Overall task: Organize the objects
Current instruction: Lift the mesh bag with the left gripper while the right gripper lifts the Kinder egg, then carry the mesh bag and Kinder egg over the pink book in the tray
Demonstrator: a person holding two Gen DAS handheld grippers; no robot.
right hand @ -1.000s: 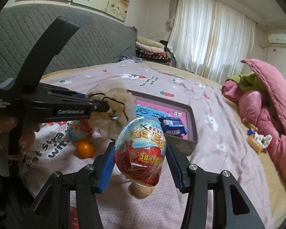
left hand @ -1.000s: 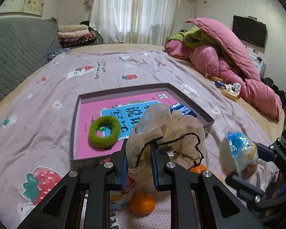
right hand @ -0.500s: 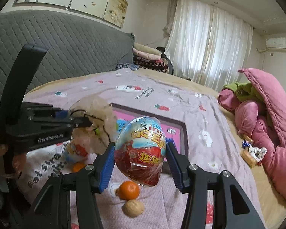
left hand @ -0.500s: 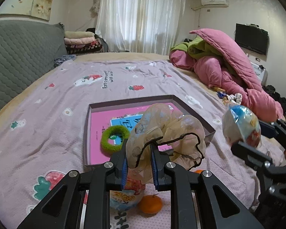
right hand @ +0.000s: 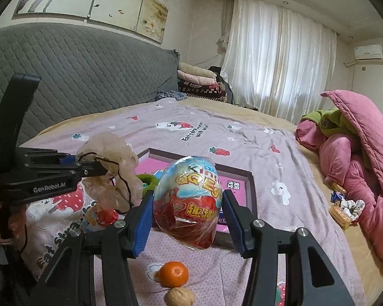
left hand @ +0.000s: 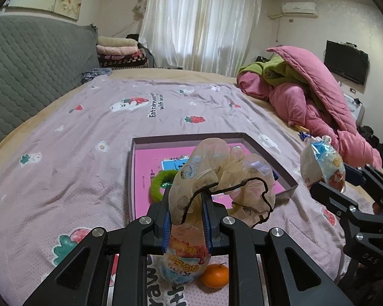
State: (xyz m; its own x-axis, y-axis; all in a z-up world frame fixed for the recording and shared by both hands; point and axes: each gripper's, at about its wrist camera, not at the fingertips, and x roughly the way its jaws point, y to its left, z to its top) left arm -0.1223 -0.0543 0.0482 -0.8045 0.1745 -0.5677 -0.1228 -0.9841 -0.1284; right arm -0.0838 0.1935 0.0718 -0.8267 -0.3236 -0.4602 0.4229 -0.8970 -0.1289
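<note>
Above the strawberry-print bed sheet (left hand: 94,117), both grippers hang loaded, just short of the shallow grey cardboard box with a pink book inside (left hand: 268,158). Left gripper (left hand: 186,219) is clamped on a beige sheer frilly scrunchie with black cord trim (left hand: 224,178); right gripper (right hand: 186,214) is clamped on a foil-wrapped red-and-blue chocolate egg (right hand: 189,199), its long axis roughly upright. Judging by position, the box lies straight ahead of both, the left nearer its front wall beside the fuzzy green hair ring (left hand: 158,186).
</note>
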